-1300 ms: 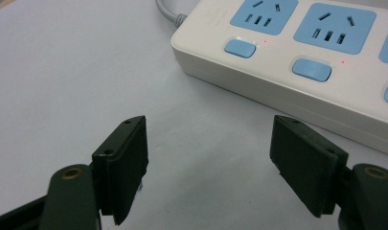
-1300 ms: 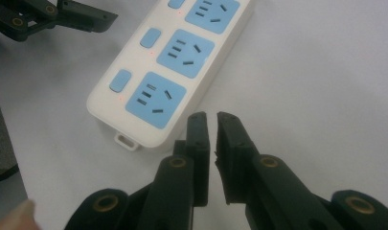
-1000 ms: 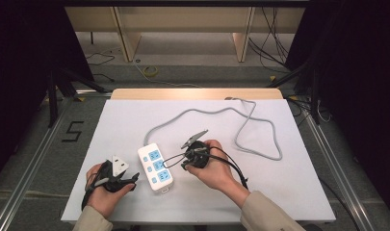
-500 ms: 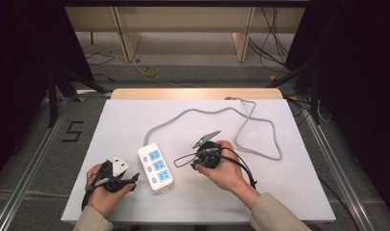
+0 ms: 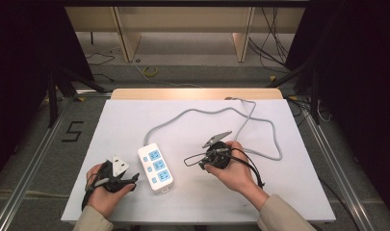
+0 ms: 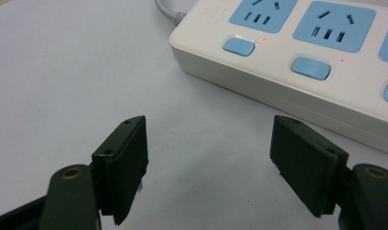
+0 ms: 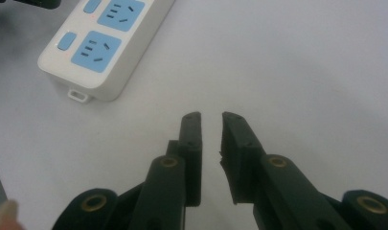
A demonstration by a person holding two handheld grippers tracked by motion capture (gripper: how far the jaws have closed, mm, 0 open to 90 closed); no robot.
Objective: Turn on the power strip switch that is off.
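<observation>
Power strip (image 5: 155, 167) lies flat on the white table (image 5: 289, 192), between my two hands, grey cord (image 5: 260, 127) looping off toward the far edge. All three blue sockets (image 6: 334, 32) look bare, nothing plugged in. My left gripper (image 6: 219, 167) rests just beside the strip's long side, jaws spread wide, nothing between them. My right gripper (image 7: 211, 125) sits off its end; the jaws have just been opening, a narrow gap, empty. I judge no hold taken yet.
</observation>
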